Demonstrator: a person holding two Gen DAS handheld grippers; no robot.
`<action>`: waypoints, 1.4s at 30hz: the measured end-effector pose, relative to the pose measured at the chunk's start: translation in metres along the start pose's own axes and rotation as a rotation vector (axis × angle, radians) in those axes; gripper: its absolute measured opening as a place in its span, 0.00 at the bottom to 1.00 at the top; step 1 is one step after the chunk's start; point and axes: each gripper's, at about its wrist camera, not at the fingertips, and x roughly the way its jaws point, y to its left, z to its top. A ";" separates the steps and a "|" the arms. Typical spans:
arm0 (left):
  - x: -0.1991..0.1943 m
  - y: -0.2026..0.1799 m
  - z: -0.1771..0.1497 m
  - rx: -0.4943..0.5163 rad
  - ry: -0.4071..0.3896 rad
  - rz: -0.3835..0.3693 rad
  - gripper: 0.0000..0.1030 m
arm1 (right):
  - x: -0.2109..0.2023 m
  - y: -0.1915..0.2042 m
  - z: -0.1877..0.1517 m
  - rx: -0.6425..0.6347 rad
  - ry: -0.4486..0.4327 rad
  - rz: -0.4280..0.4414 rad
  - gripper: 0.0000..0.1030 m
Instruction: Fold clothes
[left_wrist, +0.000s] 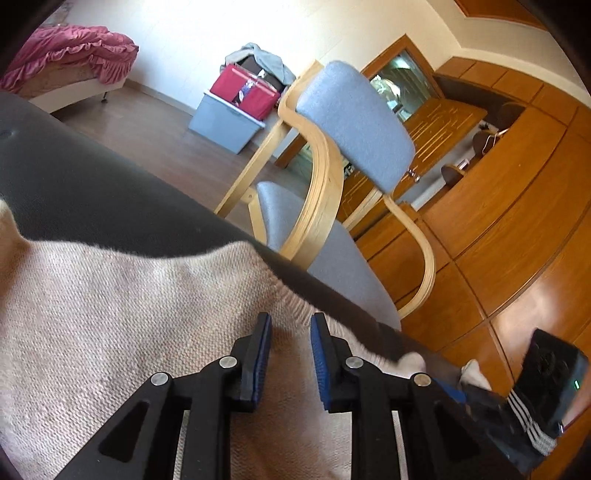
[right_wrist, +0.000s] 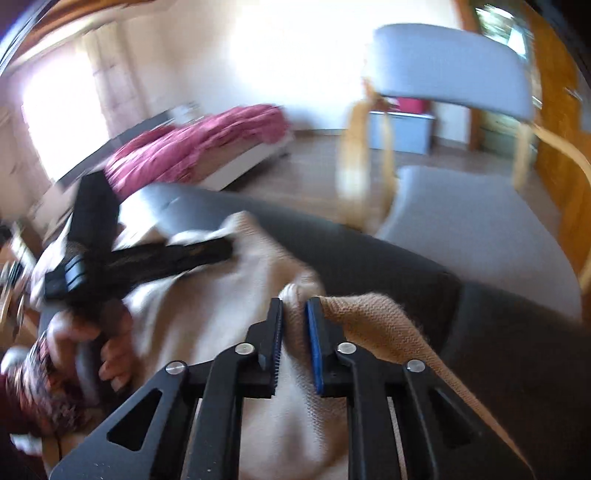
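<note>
Pinching the sweater (right_wrist: 295, 317) edge, right claw (right_wrist: 293, 314) clamped.

A knitted garment (left_wrist: 122, 314) lies spread on the table (left_wrist: 92, 184), its hem reaching the table's far edge. Just beyond that edge stands a chair (left_wrist: 354, 122); behind the chair a storage box (left_wrist: 225, 125) sits on the floor, and a bed (left_wrist: 70, 62) stands further left.

Right tongs (right_wrist: 294, 306) pinched closed, left tongs (left_wrist: 290, 322) parted.
</note>
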 end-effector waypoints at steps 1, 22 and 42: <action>-0.002 -0.002 0.000 0.011 -0.013 -0.009 0.21 | 0.001 0.009 -0.001 -0.038 0.019 0.026 0.08; 0.010 -0.004 -0.003 0.000 0.043 -0.097 0.24 | -0.012 -0.150 -0.043 0.664 -0.073 0.183 0.81; 0.019 -0.019 0.064 0.318 0.112 0.187 0.28 | 0.015 -0.125 -0.050 0.658 -0.104 0.642 0.82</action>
